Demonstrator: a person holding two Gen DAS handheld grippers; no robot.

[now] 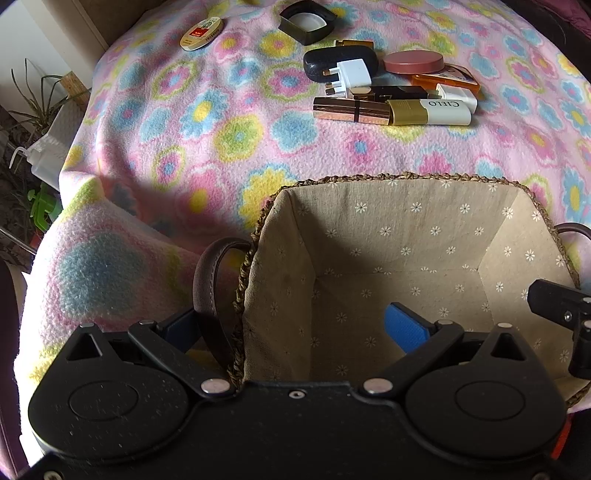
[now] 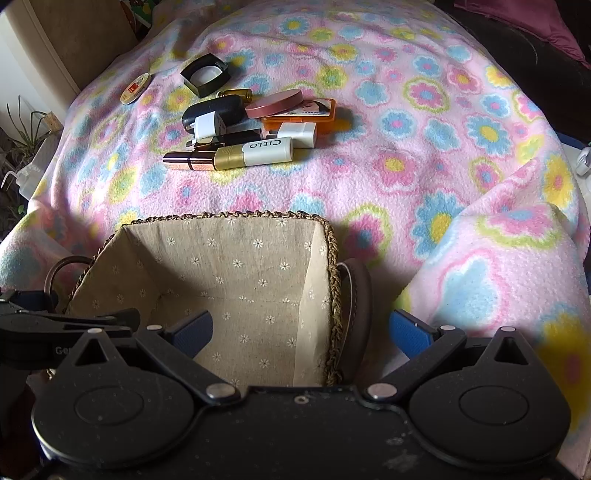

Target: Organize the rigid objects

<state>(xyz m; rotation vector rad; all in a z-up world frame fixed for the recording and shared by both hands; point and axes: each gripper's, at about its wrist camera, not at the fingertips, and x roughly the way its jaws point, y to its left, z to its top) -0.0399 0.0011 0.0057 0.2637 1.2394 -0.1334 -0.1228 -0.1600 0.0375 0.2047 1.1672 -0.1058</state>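
Observation:
A woven basket (image 1: 369,181) with a daisy-print liner stands on the flowered blanket; it also shows in the right wrist view (image 2: 229,218). My left gripper (image 1: 295,328) is open, straddling the basket's left wall and brown handle (image 1: 207,288). My right gripper (image 2: 301,330) is open, straddling the right wall and handle (image 2: 360,295). Beyond the basket lies a pile: a white-and-gold CIELO tube (image 1: 428,110), a rose-gold lipstick (image 1: 351,110), a white plug (image 1: 351,74) on a black case (image 1: 317,61), a pink round lid (image 1: 413,62), an orange case (image 2: 317,114).
A black square frame (image 1: 306,20) and a round badge (image 1: 201,33) lie farther back left. The blanket (image 2: 424,155) drops off at the left, where plants and a spray bottle (image 1: 40,158) stand. The blanket rises in a fold at the right (image 2: 517,236).

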